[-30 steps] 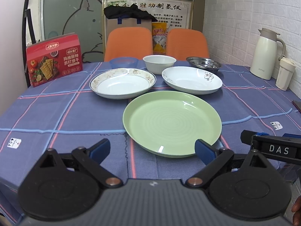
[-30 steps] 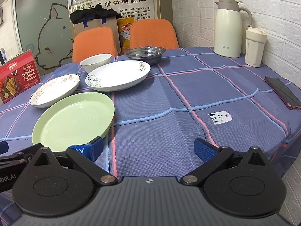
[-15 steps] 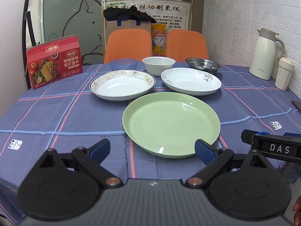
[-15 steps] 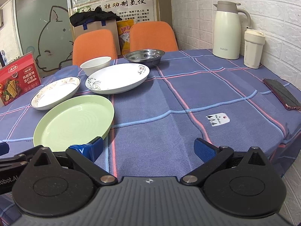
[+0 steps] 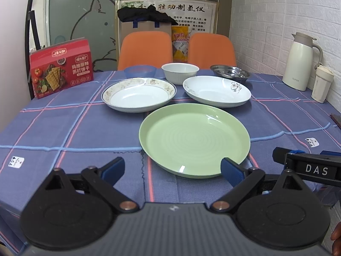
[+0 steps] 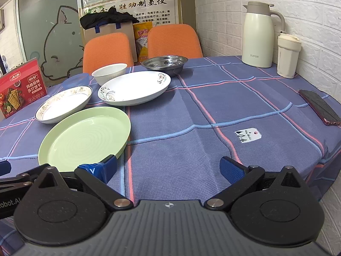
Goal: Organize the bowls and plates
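At the near edge of the table point(image 5: 64, 128), both grippers hung level and low, pointing across the checked blue cloth toward the far wall. The left gripper point(image 5: 172, 167) stood with its jaws spread wide and nothing between them, its right blue pad just over the near rim of the green plate point(image 5: 194, 138). The right gripper point(image 6: 168, 167) sat beside it to the right, equally wide and empty, over bare cloth, its left pad close to the same plate's near-right rim.

Beyond the green plate lay two white dishes side by side: the floral-rimmed plate point(image 5: 138, 95) on the left and the white plate with a dark sprig point(image 5: 216, 91) on the right, their rims near each other but apart. Farther back stood three bowls in a row: a blue bowl point(image 5: 140, 70) at left, a white bowl point(image 5: 180, 72) in the middle and a steel bowl point(image 5: 230, 73) at right.

A red cracker box point(image 5: 60, 67) stood at the far left. A cream jug point(image 5: 301, 61) and a lidded cup point(image 5: 321, 85) stood by the brick wall at right, and a phone point(image 6: 319, 107) lay near the right edge.
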Motion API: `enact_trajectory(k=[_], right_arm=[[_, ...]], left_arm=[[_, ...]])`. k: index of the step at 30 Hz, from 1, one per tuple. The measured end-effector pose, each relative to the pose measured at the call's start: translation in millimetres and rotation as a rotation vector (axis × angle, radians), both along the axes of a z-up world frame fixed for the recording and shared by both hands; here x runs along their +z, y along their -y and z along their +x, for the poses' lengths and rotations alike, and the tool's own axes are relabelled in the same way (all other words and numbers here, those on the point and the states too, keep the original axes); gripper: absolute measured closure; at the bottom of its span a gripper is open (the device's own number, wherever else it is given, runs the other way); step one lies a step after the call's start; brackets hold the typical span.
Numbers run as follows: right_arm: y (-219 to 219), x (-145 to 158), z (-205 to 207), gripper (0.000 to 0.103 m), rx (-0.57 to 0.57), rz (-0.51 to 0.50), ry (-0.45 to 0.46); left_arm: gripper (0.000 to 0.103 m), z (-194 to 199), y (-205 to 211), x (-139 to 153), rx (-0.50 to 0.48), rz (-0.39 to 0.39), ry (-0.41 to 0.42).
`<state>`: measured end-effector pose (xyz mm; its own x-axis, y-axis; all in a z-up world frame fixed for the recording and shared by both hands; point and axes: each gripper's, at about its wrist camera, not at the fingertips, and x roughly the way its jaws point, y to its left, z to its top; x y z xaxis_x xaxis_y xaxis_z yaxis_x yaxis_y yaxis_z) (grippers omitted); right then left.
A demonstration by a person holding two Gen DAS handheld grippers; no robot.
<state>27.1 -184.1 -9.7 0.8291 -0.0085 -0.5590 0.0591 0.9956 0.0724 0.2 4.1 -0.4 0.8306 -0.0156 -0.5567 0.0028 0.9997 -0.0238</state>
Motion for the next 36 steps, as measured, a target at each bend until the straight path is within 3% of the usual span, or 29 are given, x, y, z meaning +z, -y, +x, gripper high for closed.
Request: enact_trajectory(k=[36], right_arm=[[-7.2, -0.7, 10.5, 0.013, 0.012, -0.006, -0.022]], left_arm=[[0.008, 13.6, -7.2, 4.6, -0.01, -0.015, -0.006]])
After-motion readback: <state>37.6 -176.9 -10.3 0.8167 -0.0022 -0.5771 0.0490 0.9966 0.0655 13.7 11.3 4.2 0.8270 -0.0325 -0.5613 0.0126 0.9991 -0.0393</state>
